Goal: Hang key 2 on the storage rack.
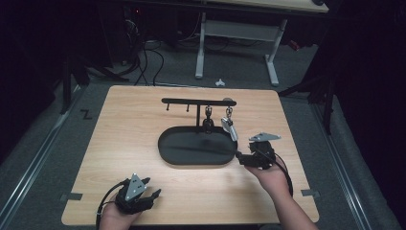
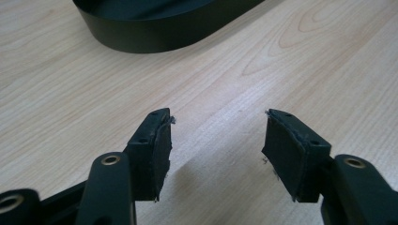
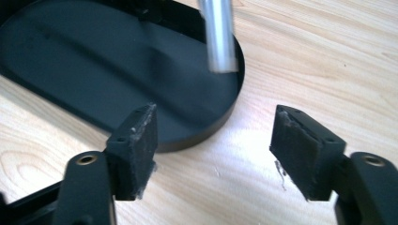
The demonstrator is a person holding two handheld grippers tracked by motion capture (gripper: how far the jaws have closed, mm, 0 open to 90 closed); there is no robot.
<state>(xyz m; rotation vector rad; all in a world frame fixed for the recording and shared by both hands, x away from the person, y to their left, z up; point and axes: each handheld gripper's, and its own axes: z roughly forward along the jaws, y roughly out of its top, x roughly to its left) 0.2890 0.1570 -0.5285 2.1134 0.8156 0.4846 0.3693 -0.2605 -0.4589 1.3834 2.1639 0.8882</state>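
High view: black key-holder stand [image 1: 198,101], a crossbar over an oval tray [image 1: 168,155], sits mid-frame on the wooden surface [image 1: 119,120]. Two items hang from the bar's right half: a dark fob [image 1: 208,123] and a silver metal tag [image 1: 229,128] on a small ring. Two bare pegs left of the post. Right gripper [image 1: 238,156] sits at the tray's right end, just below the silver tag, jaws spread, nothing between them. Left gripper [image 1: 154,192] rests lower left, well apart from the stand.

Left gripper view: jaws spread wide over bare surface, holding nothing; tray wall at the upper left.

Right gripper view: both pads apart, tray rim between and beyond them; the silver tag hangs blurred at top centre, above the tray's edge.

Judgement: the tag looks light, rigid and smooth metal, so slippery, and it swings freely. Pinch its flat faces near mid-length, not the ring.

Count: one stand, two hung items, two bare pegs, two grippers.
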